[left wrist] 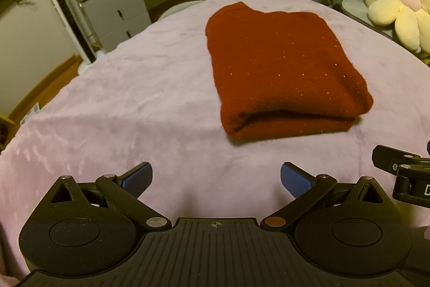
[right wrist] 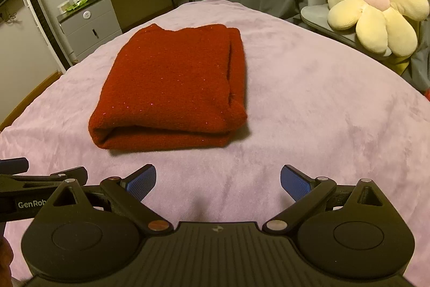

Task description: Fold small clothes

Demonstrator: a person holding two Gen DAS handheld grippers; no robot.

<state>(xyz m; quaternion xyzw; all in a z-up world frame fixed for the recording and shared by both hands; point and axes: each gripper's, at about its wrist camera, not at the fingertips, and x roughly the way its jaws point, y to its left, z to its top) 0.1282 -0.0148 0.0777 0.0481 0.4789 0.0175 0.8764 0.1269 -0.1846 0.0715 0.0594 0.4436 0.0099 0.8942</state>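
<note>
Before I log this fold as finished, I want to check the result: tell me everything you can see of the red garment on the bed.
The red garment is a dark red, fuzzy knit flecked with tiny glittering specks. It lies folded into a thick, roughly rectangular bundle, flat on the lilac bed cover. The near edge is a rounded fold with stacked layers showing; in the right wrist view a lengthwise seam of layers runs along its right side. Nothing but the cover touches it; both grippers' fingers are apart and clear of it.

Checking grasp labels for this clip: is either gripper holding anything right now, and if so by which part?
Nothing is held. The left gripper and right gripper are both open and empty, apart from the folded red garment lying on the pink blanket.
</note>
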